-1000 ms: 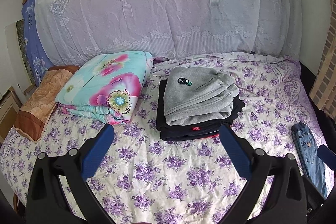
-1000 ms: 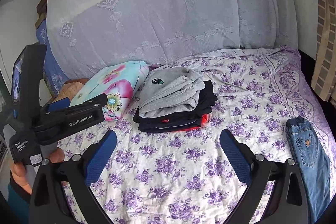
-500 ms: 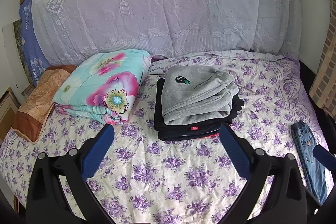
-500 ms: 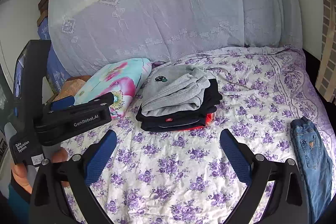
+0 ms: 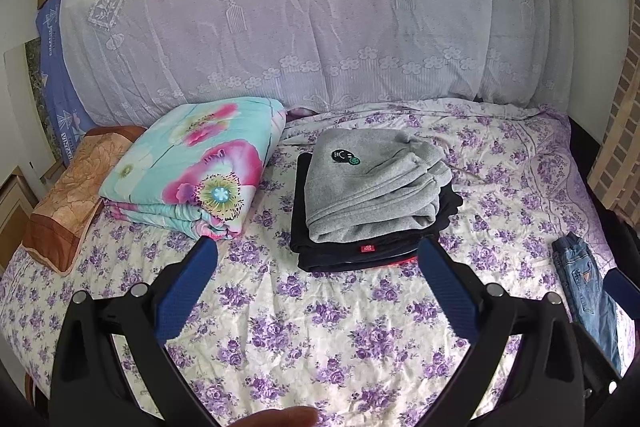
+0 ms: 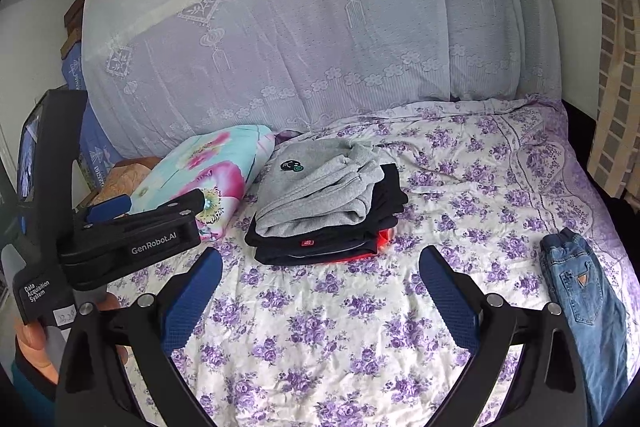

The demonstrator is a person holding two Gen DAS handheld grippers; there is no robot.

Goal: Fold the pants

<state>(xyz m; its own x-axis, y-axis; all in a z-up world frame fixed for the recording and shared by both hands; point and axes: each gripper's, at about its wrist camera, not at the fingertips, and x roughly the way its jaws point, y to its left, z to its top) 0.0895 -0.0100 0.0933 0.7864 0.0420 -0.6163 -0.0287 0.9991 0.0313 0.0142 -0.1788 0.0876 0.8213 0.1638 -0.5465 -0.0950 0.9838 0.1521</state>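
A pair of blue jeans (image 6: 584, 303) lies at the bed's right edge, waistband toward the headboard; it also shows in the left wrist view (image 5: 584, 291). A stack of folded clothes, grey sweatpants (image 5: 372, 183) on top of dark garments (image 5: 352, 255), sits mid-bed; the grey sweatpants also show in the right wrist view (image 6: 320, 187). My left gripper (image 5: 318, 255) is open and empty, held above the floral sheet in front of the stack. My right gripper (image 6: 320, 263) is open and empty, left of the jeans. The left gripper's body (image 6: 132, 231) shows at the left of the right wrist view.
A folded floral quilt (image 5: 196, 167) and an orange pillow (image 5: 68, 195) lie at the left. A lace-covered headboard pile (image 5: 320, 19) stands behind. The purple-flowered sheet (image 5: 320, 327) stretches in front of the stack. A slatted wooden frame (image 6: 616, 67) stands at the right.
Both grippers have drifted slightly; the view shifted a little so the stack and jeans sit marginally lower in frame. Nothing was grasped or released.
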